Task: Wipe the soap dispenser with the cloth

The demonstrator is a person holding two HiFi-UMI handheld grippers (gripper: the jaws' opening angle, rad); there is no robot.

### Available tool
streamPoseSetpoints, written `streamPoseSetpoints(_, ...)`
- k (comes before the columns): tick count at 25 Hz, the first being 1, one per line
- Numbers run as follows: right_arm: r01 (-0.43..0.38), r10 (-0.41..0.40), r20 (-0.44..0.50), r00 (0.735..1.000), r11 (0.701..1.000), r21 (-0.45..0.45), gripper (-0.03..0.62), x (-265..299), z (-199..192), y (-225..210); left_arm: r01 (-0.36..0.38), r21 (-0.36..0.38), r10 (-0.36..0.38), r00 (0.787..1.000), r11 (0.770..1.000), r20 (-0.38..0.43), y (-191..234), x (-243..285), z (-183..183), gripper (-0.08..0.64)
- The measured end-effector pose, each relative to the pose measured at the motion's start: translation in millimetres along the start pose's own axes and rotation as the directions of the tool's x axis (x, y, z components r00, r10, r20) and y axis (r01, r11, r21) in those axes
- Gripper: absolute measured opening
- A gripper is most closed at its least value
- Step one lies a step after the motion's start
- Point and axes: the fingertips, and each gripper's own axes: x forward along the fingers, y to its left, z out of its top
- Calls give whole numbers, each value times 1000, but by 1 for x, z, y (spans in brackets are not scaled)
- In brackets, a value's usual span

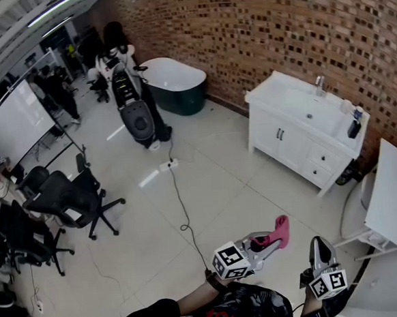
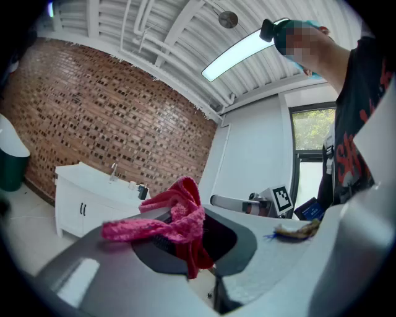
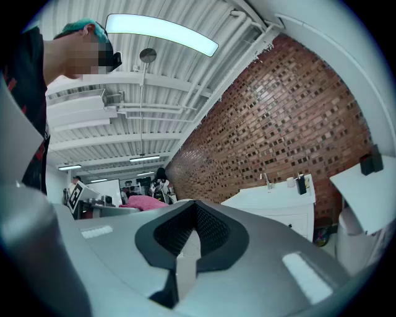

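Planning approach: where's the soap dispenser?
Head view, upper right: soap dispenser at the right end of the vanity, beside the brick wall, right of the faucet.

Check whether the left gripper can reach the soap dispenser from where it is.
Probably not yet: the left gripper, shut on the pink cloth, hangs well short of the soap dispenser on the vanity. Only floor lies between, so stepping closer should do.

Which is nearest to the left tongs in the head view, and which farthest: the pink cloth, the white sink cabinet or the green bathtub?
1. pink cloth: clamped in the left tongs.
2. white sink cabinet: ahead and to the right, against the brick wall.
3. green bathtub: farthest, up the same wall, to the left.
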Motion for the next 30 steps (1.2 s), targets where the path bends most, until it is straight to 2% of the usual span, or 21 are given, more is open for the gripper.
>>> streamPoseSetpoints(3,-49,49,29,998,999,4,0,53,-11,19,-75,79,73,997,994,33,30,-38,29,38)
streamPoseSetpoints(6,-3,4,32,999,1000,-12,0,58,-8,5,-92,110,89,995,990,39,39,-31,38,38)
streamPoseSetpoints(10,74,-73,39,997,997,-20,0,36,-5,-6,-55,87,54,998,995,12,36,-17,31,38)
streamPoseSetpoints(16,120,-117,77,990,992,-37,-2,15,0,-30,-2,88,4,1000,996,-26,37,17,20,38)
streamPoseSetpoints(19,154,-152,64,986,987,-41,-2,5,-3,-38,23,83,-20,999,996,-40,36,29,16,38)
streamPoseSetpoints(23,169,-167,48,985,984,-56,-2,5,-12,-19,33,61,-30,999,998,-46,36,10,9,38)
streamPoseSetpoints(30,180,-179,24,984,977,-114,-2,17,0,12,43,46,-41,998,998,-46,38,-14,29,38)
